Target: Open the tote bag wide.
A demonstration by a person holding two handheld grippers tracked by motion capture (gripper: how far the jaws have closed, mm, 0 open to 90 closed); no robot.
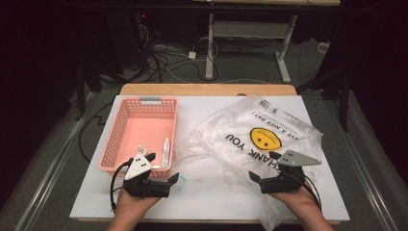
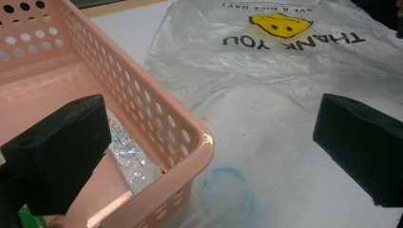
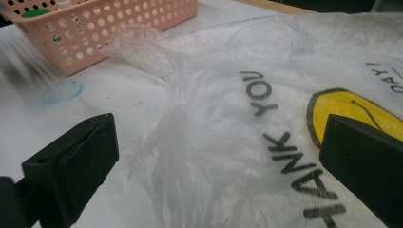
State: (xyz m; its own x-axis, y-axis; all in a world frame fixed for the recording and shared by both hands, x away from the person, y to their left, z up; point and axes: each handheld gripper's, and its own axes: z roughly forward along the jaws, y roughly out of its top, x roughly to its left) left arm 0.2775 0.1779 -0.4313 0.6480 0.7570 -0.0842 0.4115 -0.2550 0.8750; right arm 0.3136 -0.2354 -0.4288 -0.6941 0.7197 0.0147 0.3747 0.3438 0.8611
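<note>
Your right hand-held gripper (image 1: 265,169) hovers spread and empty at lower right over the flattened plastic bag (image 1: 250,139); your left hand-held gripper (image 1: 162,169), also spread, holds nothing beside the pink basket (image 1: 126,120) at centre left. Small bottles (image 1: 166,150) already lie inside, so unpacking looks nearly done. Their labels stay unreadable.

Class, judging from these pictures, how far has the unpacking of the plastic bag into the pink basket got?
Done: small bottles lie in the pink basket. In hand: nothing; the left tongs and right tongs stand open. Left: the plastic bag lies flattened, seemingly empty.
</note>
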